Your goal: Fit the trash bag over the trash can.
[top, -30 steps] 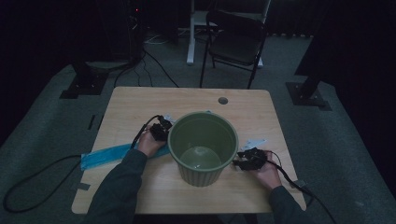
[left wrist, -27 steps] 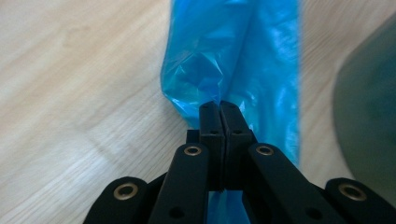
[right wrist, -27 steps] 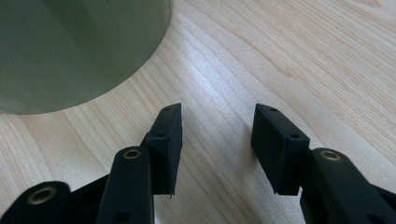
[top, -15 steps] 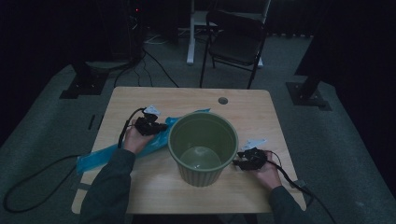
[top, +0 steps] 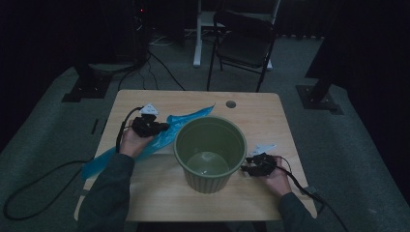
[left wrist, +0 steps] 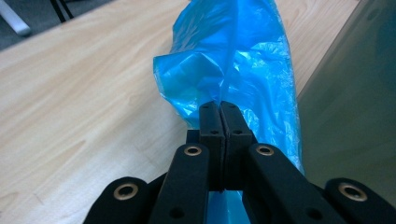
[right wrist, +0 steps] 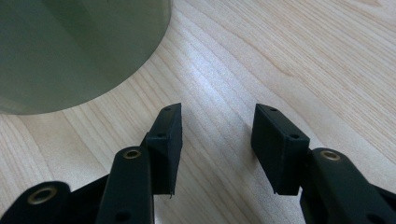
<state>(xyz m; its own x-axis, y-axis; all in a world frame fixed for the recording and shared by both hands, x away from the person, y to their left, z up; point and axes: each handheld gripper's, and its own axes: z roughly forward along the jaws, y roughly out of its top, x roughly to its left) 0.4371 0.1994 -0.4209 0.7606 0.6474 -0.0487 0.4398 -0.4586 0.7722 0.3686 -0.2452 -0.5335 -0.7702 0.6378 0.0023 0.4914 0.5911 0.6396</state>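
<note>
A green plastic bucket (top: 210,150) stands upright in the middle of the wooden table (top: 270,111), empty inside. A long blue plastic bag (top: 159,137) lies stretched across the table's left side, from the front left edge toward the bucket's far rim. My left gripper (top: 163,127) is shut on the bag (left wrist: 233,60), pinching a fold of it just left of the bucket wall (left wrist: 355,112). My right gripper (top: 245,169) rests low on the table at the bucket's right, open, with bare wood between its fingers (right wrist: 168,135). The bucket's side (right wrist: 70,46) fills that view's upper left.
A round cable hole (top: 230,104) sits near the table's far edge. A black folding chair (top: 244,41) stands behind the table, and dark stand bases (top: 321,99) flank it on the grey carpet. A cable (top: 43,186) trails off the left side onto the floor.
My left gripper has lifted the blue bag and carried it away from me and to the left, pulling it out beside the bucket. The right gripper has stayed in place.
</note>
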